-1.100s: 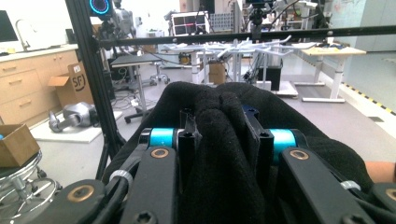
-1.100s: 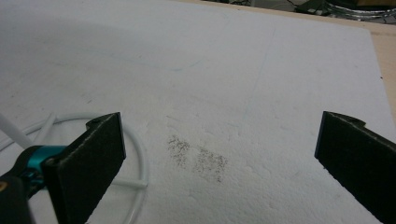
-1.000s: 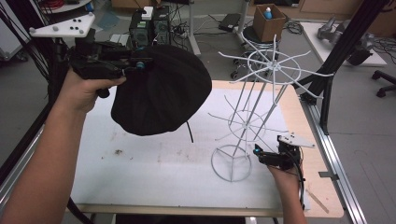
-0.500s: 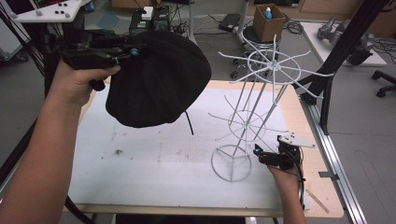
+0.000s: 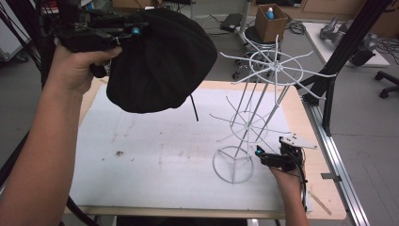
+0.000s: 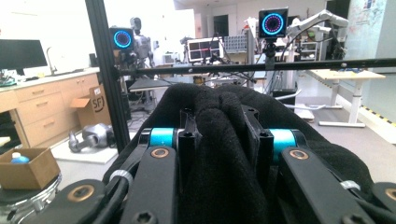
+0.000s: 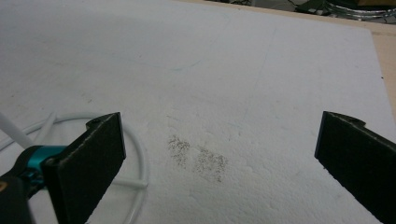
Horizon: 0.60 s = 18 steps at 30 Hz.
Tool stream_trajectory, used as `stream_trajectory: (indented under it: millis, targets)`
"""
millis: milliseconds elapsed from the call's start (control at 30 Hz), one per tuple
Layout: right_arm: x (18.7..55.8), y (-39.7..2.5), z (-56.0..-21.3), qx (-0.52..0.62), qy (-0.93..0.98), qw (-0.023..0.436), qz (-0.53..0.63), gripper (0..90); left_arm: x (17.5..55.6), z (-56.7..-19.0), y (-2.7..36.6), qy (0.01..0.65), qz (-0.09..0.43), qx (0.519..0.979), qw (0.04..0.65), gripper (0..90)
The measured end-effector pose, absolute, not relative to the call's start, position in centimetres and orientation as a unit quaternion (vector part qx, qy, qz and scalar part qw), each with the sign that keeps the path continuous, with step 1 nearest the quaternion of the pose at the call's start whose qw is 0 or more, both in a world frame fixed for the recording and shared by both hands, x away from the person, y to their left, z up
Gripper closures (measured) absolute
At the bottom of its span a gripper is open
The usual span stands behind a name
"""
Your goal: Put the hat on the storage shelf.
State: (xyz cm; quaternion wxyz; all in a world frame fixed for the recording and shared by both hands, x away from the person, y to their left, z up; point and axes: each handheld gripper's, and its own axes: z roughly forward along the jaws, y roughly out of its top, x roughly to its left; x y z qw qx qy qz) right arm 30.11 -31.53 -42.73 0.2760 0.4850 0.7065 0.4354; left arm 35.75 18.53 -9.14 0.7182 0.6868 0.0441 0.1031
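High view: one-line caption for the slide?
Left gripper holds a black hat above the table while the open right gripper waits beside the white wire rack.

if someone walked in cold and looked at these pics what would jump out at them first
The big black fabric hat held in the air over the table's far left, pinched in the left gripper. Next comes the tall white wire rack standing on the white foam board at the right, its round base on the board. The right gripper sits low beside that base with its jaws wide apart and nothing between them.
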Motion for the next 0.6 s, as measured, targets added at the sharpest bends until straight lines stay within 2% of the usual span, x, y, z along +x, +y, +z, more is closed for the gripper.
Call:
stream_trajectory:
  millis: [300, 600]
  targets:
    - [30.1, -31.6, -42.7, 0.483, 0.707, 0.277, 0.436, 0.8, 36.5, -7.3, 16.2, 0.039, 0.100, 0.677, 0.728, 71.7]
    - [30.0, -31.7, -42.6, 0.483, 0.705, 0.277, 0.438, 0.8, 36.9, -8.1, 13.2, 0.035, 0.109, 0.712, 0.692, 71.6]
